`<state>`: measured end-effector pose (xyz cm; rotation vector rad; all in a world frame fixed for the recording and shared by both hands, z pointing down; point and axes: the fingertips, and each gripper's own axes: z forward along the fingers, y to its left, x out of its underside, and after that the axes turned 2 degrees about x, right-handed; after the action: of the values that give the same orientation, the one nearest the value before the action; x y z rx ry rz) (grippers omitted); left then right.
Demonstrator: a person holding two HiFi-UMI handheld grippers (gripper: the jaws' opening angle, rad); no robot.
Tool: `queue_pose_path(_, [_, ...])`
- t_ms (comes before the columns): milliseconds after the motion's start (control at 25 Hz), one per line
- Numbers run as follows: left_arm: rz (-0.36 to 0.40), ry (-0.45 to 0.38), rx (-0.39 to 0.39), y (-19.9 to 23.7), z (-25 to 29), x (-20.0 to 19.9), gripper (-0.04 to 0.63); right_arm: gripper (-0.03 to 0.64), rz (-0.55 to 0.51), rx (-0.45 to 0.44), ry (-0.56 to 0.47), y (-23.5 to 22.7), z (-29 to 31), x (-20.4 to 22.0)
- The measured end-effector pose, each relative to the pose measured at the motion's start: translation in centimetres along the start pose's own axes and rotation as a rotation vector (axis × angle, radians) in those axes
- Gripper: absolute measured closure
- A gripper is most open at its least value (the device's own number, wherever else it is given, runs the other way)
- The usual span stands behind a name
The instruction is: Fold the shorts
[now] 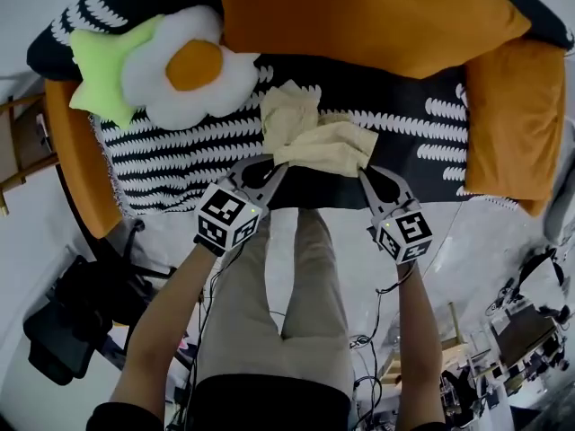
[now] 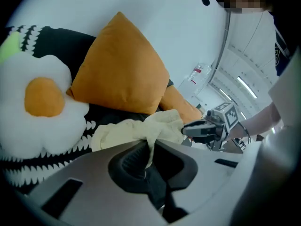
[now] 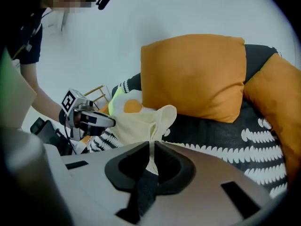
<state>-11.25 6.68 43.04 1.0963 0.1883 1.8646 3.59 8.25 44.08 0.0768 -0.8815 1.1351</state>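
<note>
The pale yellow shorts [image 1: 316,137] hang bunched above the sofa's black-and-white patterned seat [image 1: 180,155], held up at two near corners. My left gripper [image 1: 278,165] is shut on the left corner and my right gripper [image 1: 364,171] is shut on the right corner. In the left gripper view the cloth [image 2: 141,131] runs into the closed jaws, with the right gripper [image 2: 186,129] pinching its far end. In the right gripper view a thin fold of the shorts [image 3: 141,119] is nipped between the jaws, and the left gripper [image 3: 112,122] shows beyond the cloth.
A fried-egg plush [image 1: 189,65] and a green star cushion [image 1: 103,70] lie at the seat's left. A large orange pillow [image 1: 359,12] leans on the backrest, and another orange cushion [image 1: 514,106] stands at the right arm. The person's legs [image 1: 287,312] stand close before the sofa.
</note>
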Motion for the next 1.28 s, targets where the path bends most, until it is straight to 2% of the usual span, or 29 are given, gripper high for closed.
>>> queue_pose_path(120, [0.014,0.0,0.031,-1.5,-0.8,1.0,0.566,0.571,0.003,0.01,0.028,-0.1,0.7,1.2])
queue_pose_path(200, [0.075,0.018,0.044,-2.6,-1.0,1.3,0.566,0.571,0.001,0.023,0.042,-0.6,0.9,1.5])
queue_pose_path(320, [0.212,0.054,0.066,-3.9,-0.7,1.7,0.566,0.571,0.0,0.042,0.062,-1.2,1.0,2.4])
queue_pose_path(440, [0.318,0.097,0.101,-5.1,0.0,3.9,0.566,0.556,0.051,0.026,0.151,-1.6,1.1,6.7])
queue_pose_path(520, [0.415,0.142,0.125,-6.2,0.7,5.9,0.566,0.482,0.109,0.0,0.269,-2.2,0.4,11.1])
queue_pose_path(640, [0.605,0.212,0.16,-7.5,1.6,9.1,0.566,0.426,0.218,-0.009,0.391,-4.3,-1.5,15.3])
queue_pose_path(760, [0.754,0.255,0.194,-8.2,2.0,11.9,0.566,0.428,0.334,0.014,0.336,-6.5,-2.0,13.8])
queue_pose_path(840, [0.793,0.274,0.203,-8.2,2.1,13.4,0.566,0.439,0.399,-0.033,0.267,-6.1,-0.2,11.1])
queue_pose_path(960, [0.812,0.284,0.186,-7.8,2.2,14.5,0.566,0.436,0.463,-0.179,0.241,-3.1,4.7,7.6])
queue_pose_path(1040, [0.817,0.283,0.175,-7.7,2.1,15.0,0.566,0.433,0.45,-0.247,0.273,-0.5,8.2,6.2])
queue_pose_path(1160, [0.835,0.28,0.162,-7.4,1.4,15.3,0.566,0.433,0.338,-0.251,0.414,2.7,12.1,6.8])
queue_pose_path(1240, [0.822,0.273,0.135,-7.1,1.2,15.1,0.566,0.571,0.219,-0.203,0.519,3.2,12.5,8.1])
queue_pose_path(1280, [0.806,0.263,0.115,-7.0,1.2,14.7,0.566,0.595,0.197,-0.176,0.547,2.8,12.0,8.4])
